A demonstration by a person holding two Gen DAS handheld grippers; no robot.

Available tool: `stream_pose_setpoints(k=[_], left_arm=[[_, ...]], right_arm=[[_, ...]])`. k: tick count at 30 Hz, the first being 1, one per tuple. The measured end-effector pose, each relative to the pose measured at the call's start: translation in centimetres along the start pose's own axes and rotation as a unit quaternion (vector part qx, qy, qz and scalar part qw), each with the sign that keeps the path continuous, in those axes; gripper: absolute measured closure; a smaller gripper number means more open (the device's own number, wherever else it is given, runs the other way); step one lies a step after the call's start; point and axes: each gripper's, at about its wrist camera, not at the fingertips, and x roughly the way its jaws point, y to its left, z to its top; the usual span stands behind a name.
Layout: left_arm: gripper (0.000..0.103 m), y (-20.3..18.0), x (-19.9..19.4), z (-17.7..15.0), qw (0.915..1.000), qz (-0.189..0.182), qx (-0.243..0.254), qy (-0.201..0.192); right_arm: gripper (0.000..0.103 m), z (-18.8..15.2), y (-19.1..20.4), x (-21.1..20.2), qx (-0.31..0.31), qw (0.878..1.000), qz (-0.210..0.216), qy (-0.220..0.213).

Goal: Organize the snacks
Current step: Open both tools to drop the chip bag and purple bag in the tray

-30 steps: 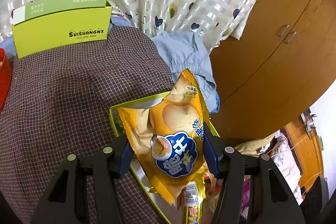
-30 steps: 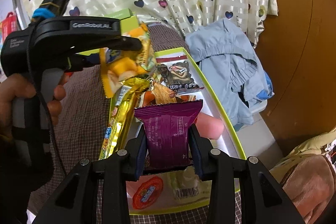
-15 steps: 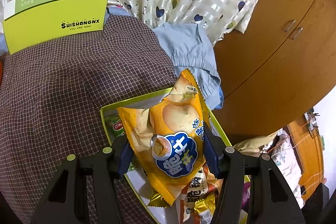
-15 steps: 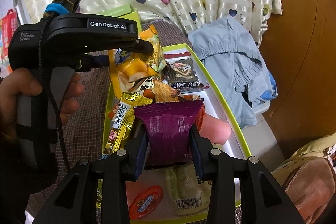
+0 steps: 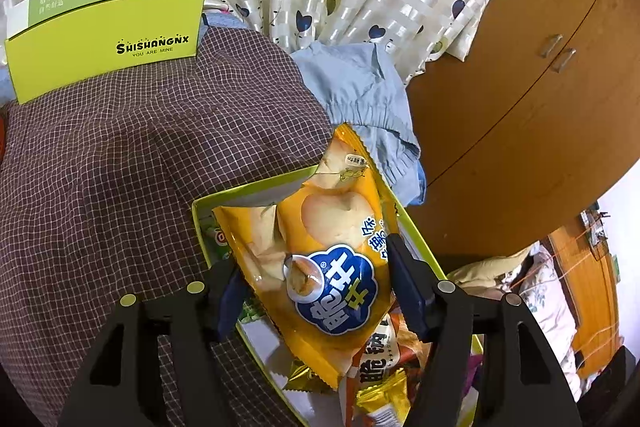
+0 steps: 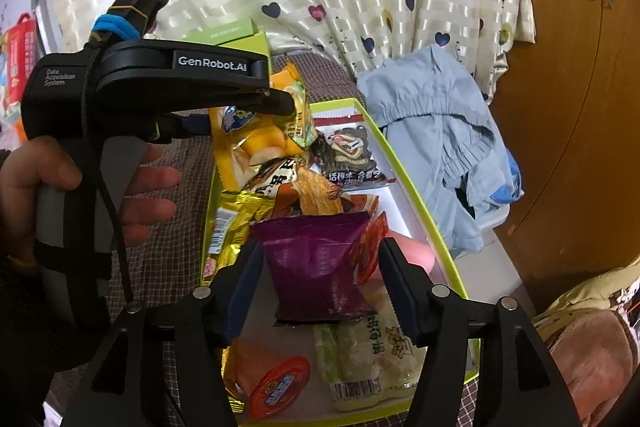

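A lime-rimmed tray (image 6: 420, 203) (image 5: 256, 189) on the checked cloth holds several snack packets. In the right wrist view my right gripper (image 6: 320, 267) hangs over its near half. Its jaws are opening, and a purple packet (image 6: 312, 267) lies loose between them with a gap on each side. My left gripper (image 5: 316, 283) (image 6: 288, 107) is above the tray's far end. A yellow snack bag (image 5: 320, 247) (image 6: 240, 147) sits between its fingers, its lower corner down among the other packets. These jaws are opening too, and both pads still touch the bag's edges.
A person's hand (image 6: 132, 195) grips the left tool's handle at the left. A bear-print packet (image 6: 348, 155), a gold wrapper (image 6: 228, 227) and an orange-lidded cup (image 6: 276, 383) lie in the tray. Around it are a green box (image 5: 100, 39), blue clothing (image 5: 360, 87) and a wooden cabinet (image 5: 520, 107).
My right jaws have spread and let go of the purple packet, which stays on the pile. The left gripper has shifted over the tray with the yellow bag, its jaws slightly wider.
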Motion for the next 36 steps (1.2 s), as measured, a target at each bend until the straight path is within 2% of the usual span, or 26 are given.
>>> stream_pose_setpoints(k=[11,15,18,21,23,28,33,36], left_arm=[[0.038,-0.6,-0.8,0.1,0.9995,0.024,0.017,-0.014],[0.038,-0.9,-0.8,0.1,0.9996,0.017,0.020,-0.014],[0.038,-0.1,-0.4,0.1,1.0000,0.002,-0.006,0.002],[0.037,-0.5,-1.2,0.0,0.9995,0.027,0.009,-0.015],[0.037,-0.6,-1.3,0.1,0.9997,0.016,0.014,-0.010],[0.037,0.0,-1.2,0.0,0.9998,0.018,0.004,-0.007],[0.037,-0.1,-2.4,-0.1,0.9992,0.031,0.011,-0.022],[0.037,-0.3,-3.0,0.1,0.9992,0.026,0.010,-0.029]], right_arm=[[0.038,-0.1,-0.5,-0.3,0.013,1.000,0.001,-0.004],[0.037,-0.1,-0.7,-0.1,0.017,1.000,0.001,-0.003],[0.037,-0.2,-0.6,-0.3,0.019,1.000,0.001,-0.005],[0.037,-0.2,-0.7,-0.2,0.021,1.000,0.002,-0.006],[0.037,-0.2,-0.8,-0.2,0.024,1.000,0.003,-0.006],[0.037,-0.2,-0.8,-0.4,0.024,1.000,0.000,-0.007],[0.037,-0.2,-0.8,-0.5,0.029,1.000,-0.002,-0.011],[0.037,-0.2,-0.7,-0.9,0.029,0.999,-0.004,-0.015]])
